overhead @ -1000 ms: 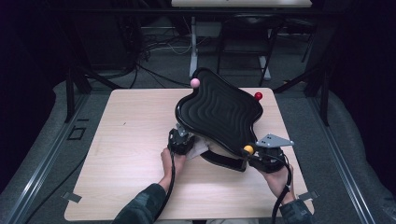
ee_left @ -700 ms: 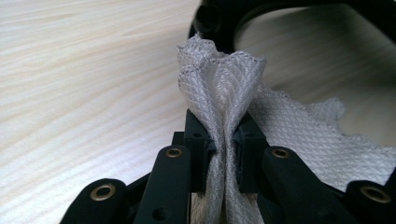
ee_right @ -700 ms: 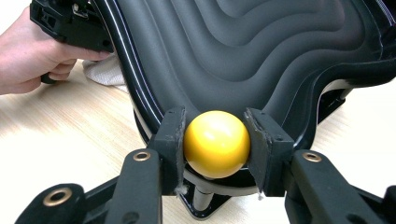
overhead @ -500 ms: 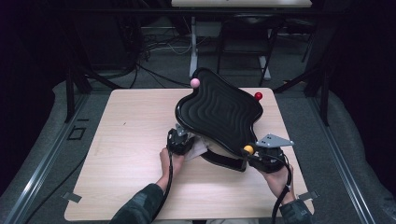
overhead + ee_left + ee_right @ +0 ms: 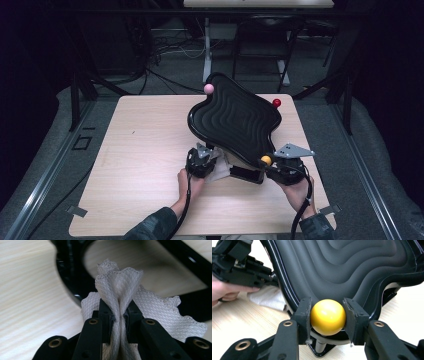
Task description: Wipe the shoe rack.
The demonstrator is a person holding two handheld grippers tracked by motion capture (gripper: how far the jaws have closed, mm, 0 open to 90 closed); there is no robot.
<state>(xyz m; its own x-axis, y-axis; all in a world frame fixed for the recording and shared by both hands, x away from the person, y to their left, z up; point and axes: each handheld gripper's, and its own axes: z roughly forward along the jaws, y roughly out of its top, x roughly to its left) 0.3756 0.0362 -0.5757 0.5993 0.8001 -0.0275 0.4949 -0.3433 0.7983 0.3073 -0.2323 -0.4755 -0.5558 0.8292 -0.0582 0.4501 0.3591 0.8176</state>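
The left gripper (image 5: 117, 315) has its jaws squeezed almost all the way together on a white cloth (image 5: 120, 287). The cloth is bunched up between the jaws and puffs out above them like a little flower. More of the cloth spreads out flat to the side on the desk (image 5: 27, 290). Just behind the cloth is a shiny black frame (image 5: 67, 277) that lies on the desk.

The right gripper (image 5: 327, 315) has its jaws partly open, and they press on both sides of a yellow ball (image 5: 328, 317). The ball sits on a short stem at the near edge of a big black tray (image 5: 342, 267) with wavy lines in it.

From the high view, the black tray (image 5: 235, 120) is tilted, with its near edge lifted over the frame. A pink ball (image 5: 209, 88) sticks out at its far left corner and a red ball (image 5: 276, 103) at its far right corner. The yellow ball (image 5: 266, 160) is at the near right corner, right where the right gripper (image 5: 280, 167) is. The left gripper (image 5: 200, 161) is near the tray's left side, and the white cloth (image 5: 216, 170) lies just under the tray's near edge, touching the desk.

The desk (image 5: 135, 150) is light wood. The room around it is dark, with a grey floor (image 5: 45, 150), black cables (image 5: 165, 55) and metal legs behind the desk.
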